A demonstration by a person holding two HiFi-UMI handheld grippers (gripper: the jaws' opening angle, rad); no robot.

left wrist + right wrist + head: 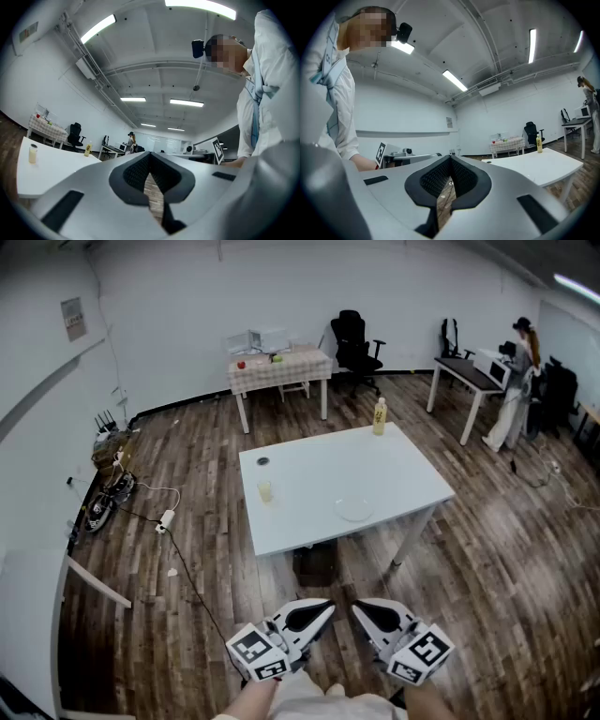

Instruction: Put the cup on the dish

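Note:
The cup (pixel 265 490), small and filled with yellowish liquid, stands on the left part of the white table (pixel 319 474). A clear round dish (pixel 353 510) lies near the table's front edge, to the right of the cup. Both grippers hang low in front of me, well short of the table. My left gripper (pixel 325 607) is shut and holds nothing. My right gripper (pixel 357 607) is shut too, also with nothing in it. In the left gripper view the cup (pixel 32 153) shows far off on the table, beyond the gripper (pixel 150 153). The right gripper (pixel 451 157) points past the table (pixel 534 166).
A yellow bottle (pixel 380 416) stands at the table's far right corner, a small dark lid (pixel 262 461) at its far left. A black box (pixel 314 563) sits under the table. Cables (pixel 122 493) lie by the left wall. A person (pixel 516 399) stands far right.

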